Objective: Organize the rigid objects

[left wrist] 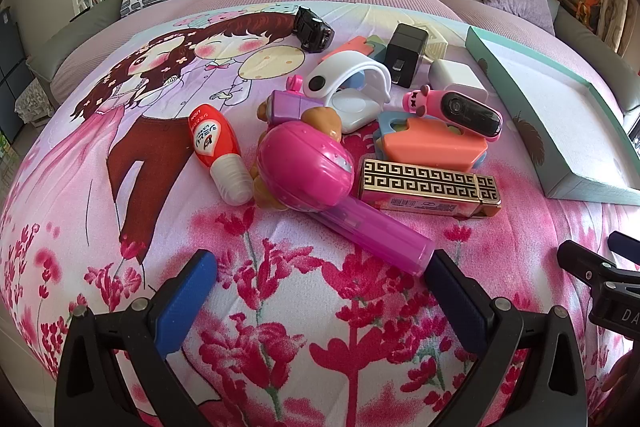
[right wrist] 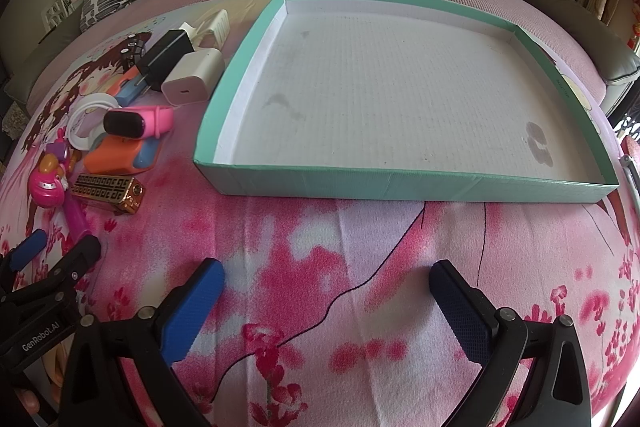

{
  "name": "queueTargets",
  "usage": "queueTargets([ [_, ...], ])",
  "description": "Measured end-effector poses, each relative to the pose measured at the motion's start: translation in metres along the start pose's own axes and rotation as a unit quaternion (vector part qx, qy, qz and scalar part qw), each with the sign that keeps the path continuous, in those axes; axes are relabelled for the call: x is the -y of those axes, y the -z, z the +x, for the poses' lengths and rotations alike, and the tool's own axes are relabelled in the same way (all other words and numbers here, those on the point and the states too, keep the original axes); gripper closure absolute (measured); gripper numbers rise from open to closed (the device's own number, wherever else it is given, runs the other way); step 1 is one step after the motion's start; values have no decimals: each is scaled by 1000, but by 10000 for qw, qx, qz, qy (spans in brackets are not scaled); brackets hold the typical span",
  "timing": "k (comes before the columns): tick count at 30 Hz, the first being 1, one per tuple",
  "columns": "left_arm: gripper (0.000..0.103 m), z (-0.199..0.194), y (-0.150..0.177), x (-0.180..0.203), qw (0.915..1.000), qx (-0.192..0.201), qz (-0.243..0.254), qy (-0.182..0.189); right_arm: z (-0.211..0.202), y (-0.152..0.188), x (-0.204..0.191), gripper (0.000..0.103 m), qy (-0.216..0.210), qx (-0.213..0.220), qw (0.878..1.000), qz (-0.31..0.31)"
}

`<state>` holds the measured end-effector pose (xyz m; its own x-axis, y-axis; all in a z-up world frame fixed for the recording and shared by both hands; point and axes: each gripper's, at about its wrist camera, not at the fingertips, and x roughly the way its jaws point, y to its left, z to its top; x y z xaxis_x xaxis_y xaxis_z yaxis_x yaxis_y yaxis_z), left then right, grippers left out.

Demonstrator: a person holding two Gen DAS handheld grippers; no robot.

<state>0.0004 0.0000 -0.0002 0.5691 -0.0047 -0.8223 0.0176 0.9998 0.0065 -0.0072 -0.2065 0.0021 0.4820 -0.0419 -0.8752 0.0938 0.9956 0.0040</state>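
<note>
Two grippers, both empty, nothing sorted yet. Left wrist view: left gripper [left wrist: 320, 279] hangs low over the blanket [left wrist: 280, 327], jaws spread wide, holding nothing; its right pad sits just beside, maybe touching, the near end of the pink wand [left wrist: 328, 187]. Wand lies at an angle, round head far-left, stem pointing near-right. Around it in a loose heap: red bottle [left wrist: 218, 155] to the left, gold case [left wrist: 430, 187] to the right, orange block [left wrist: 434, 143] behind that, pink watch [left wrist: 460, 109] resting on the block, white band [left wrist: 348, 79], black plug [left wrist: 406, 55], white charger [left wrist: 456, 77], black toy car [left wrist: 312, 29] at the far edge. Box [left wrist: 560, 131] shows at right, well apart from the wand. Right wrist view: right gripper [right wrist: 326, 287] also fully open and empty, hovering over bare blanket, aimed at the near wall of the box [right wrist: 400, 183]; box interior holds no objects. Heap sits left of the box, left gripper [right wrist: 60, 247] at its near edge. Judgement: step in hand is a first pick, likely the wand. To do it well, shift the left gripper right so the stem lies between the pads, not outside one; close across the stem's narrow width, not the round head, which would likely slip; lift straight up to avoid dragging the bottle or case.
</note>
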Motion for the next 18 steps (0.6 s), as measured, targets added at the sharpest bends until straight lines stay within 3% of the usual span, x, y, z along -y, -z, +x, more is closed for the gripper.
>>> queueTargets([
  [12, 0, -2, -1, -1, 9999, -89, 67, 67, 0, -1, 3, 0, -19, 28, 10000, 16],
  [18, 0, -16, -5, -9, 9998, -75, 13, 185, -19, -3, 6, 0, -219, 387, 9990, -2],
])
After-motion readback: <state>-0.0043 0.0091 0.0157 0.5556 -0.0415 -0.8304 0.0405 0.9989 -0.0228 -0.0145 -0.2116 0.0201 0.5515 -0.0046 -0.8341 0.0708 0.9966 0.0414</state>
